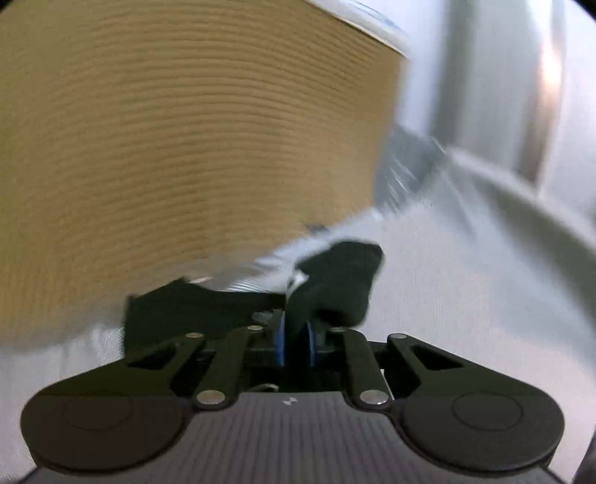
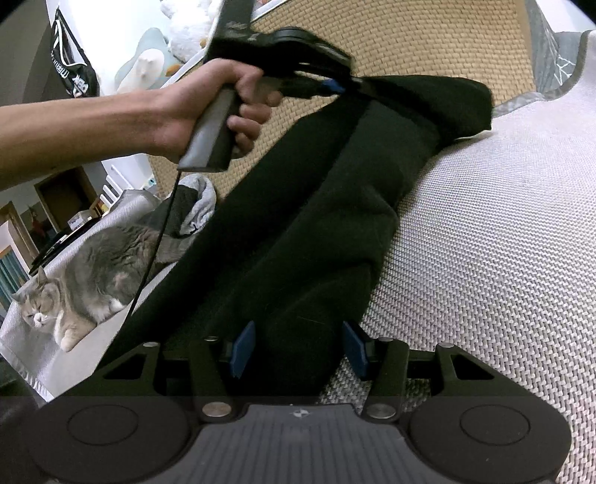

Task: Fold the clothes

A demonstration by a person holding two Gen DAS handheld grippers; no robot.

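Fold barely begun: left tool (image 1: 296, 337) clamped on the black garment (image 2: 316, 208), lifting one end, while right tool (image 2: 300, 348) stands apart around the other end.

black garment (image 2: 335, 208), grey-white woven mat (image 2: 484, 242), tan headboard (image 1: 186, 130)

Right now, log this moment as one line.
left gripper: shut on black garment | right gripper: open around garment | cat: lying beside

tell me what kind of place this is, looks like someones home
Most likely a home bedroom or living room. A cat dozes on the woven mat, plush toys fill the back, and a tan rattan panel, perhaps a headboard, stands behind.
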